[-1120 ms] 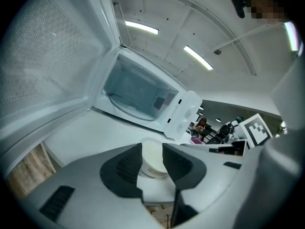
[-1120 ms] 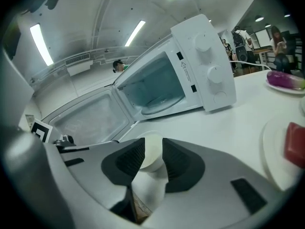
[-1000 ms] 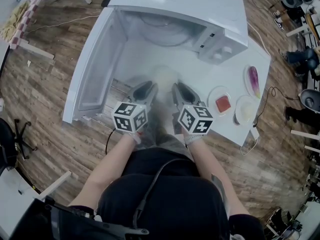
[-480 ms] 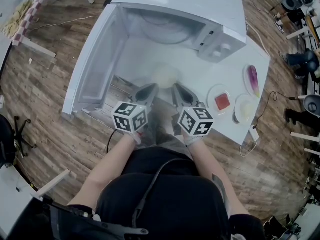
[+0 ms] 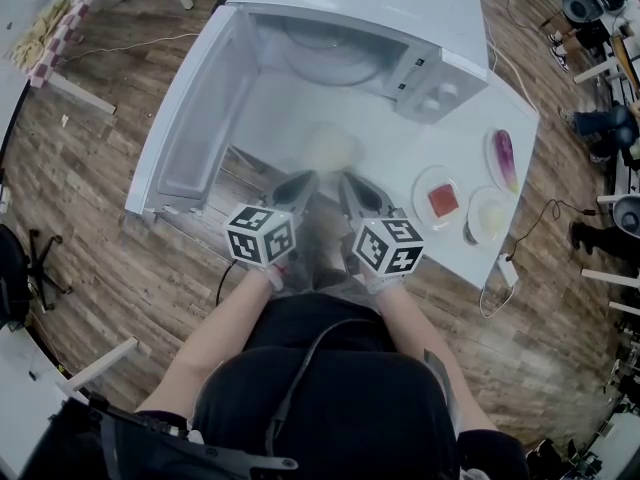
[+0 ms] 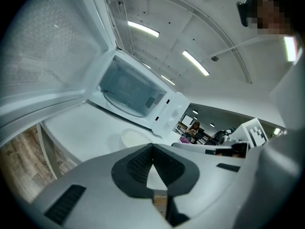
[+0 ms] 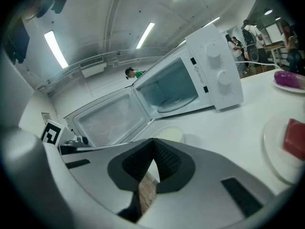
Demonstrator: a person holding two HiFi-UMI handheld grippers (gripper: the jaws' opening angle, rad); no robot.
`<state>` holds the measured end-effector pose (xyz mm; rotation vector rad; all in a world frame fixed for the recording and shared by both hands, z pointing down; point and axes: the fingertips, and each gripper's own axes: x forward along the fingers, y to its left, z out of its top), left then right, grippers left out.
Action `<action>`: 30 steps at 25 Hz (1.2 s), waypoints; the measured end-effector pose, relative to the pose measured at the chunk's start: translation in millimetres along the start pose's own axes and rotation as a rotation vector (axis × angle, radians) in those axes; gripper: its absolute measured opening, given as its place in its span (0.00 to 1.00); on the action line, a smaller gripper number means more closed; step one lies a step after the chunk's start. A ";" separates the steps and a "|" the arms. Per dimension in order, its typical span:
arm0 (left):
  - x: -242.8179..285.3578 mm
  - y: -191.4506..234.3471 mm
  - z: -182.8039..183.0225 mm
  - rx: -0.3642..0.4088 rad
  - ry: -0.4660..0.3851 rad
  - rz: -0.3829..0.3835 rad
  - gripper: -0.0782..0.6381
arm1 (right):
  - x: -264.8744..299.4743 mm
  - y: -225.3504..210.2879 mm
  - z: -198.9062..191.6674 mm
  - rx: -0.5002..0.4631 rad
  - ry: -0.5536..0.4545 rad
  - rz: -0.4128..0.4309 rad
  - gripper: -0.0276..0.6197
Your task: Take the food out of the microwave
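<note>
A pale round dish of food (image 5: pixel 331 148) sits on the white table (image 5: pixel 400 158), just in front of the open microwave (image 5: pixel 370 28). The oven cavity holds only its glass turntable (image 5: pixel 325 56). My left gripper (image 5: pixel 303 182) and right gripper (image 5: pixel 345 182) hover side by side on the near side of the dish, apart from it, both shut with nothing between the jaws. In the left gripper view the dish (image 6: pixel 135 138) lies beyond the closed left gripper (image 6: pixel 152 148). The right gripper view shows the dish (image 7: pixel 167 133) past the closed right gripper (image 7: pixel 153 142).
The microwave door (image 5: pixel 190 118) hangs wide open to the left, over the table's edge. To the right stand a plate with a red piece (image 5: pixel 443 200), a plate with a purple item (image 5: pixel 506 158) and a white bowl (image 5: pixel 490 216). A cable (image 5: pixel 530 208) trails off the table's right end.
Both grippers' jaws have gone from open to shut, empty. Both have drawn back a little from the dish, which stays where it stood on the table.
</note>
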<state>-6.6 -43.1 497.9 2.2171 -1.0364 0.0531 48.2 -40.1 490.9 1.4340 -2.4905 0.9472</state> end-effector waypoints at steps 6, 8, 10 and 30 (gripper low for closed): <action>-3.4 -8.3 -5.7 -0.007 0.001 -0.005 0.12 | -6.7 6.9 -1.7 -0.011 -0.003 0.025 0.07; -5.0 -10.2 -4.7 -0.005 -0.005 -0.003 0.12 | -8.6 9.1 -1.4 -0.014 -0.005 0.033 0.07; -7.2 -11.6 -4.9 -0.006 -0.010 0.001 0.12 | -11.0 10.6 -1.1 -0.017 -0.009 0.038 0.07; -33.8 -47.1 -25.9 -0.003 -0.045 0.031 0.12 | -54.8 23.9 -12.6 -0.027 -0.016 0.088 0.07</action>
